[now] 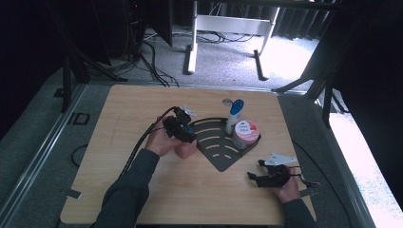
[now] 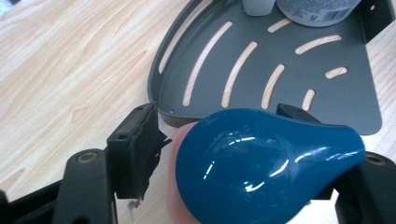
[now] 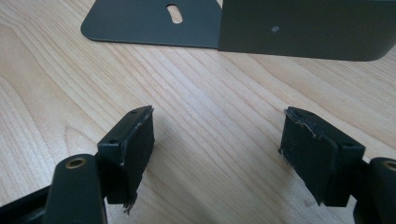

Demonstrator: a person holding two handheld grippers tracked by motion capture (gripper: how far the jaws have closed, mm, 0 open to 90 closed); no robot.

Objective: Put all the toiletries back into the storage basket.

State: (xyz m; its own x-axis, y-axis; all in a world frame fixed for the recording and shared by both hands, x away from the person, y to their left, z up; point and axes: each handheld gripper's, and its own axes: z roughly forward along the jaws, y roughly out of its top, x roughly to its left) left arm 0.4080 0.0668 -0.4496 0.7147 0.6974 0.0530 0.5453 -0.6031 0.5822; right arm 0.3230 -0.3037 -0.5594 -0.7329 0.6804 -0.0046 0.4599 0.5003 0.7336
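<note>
1. Closing on the pink bottle [image 2: 180, 186] is judged the step in hand: the bottle, with its blue cap [image 2: 261, 163], is seen between the jaws of the left gripper [image 1: 183, 127]. A gap is visible at the left pad, the far pad is hidden behind the cap, so no firm clamp is confirmed; jaws are read as apart around it.
2. Bottle is located near the table [image 1: 142, 104] centre, just beside the curved front edge of the dark slotted caddy [image 2: 261, 60], outside it.
3. Right gripper [image 1: 266, 176] is held low near the table's near right corner; jaws are spread, nothing between them, only bare wood and the caddy's outer wall [image 3: 303, 28] ahead.
4. Farther back, a white bottle with a blue top [image 1: 234, 116] and a pink-lidded jar [image 1: 246, 134] are stood in the caddy's back corner.
5. Next move, as judged: grip to be completed on the bottle body, below the cap, then a lift over the caddy's front lip and a set-down on the free slotted floor, clear of jar and white bottle.
</note>
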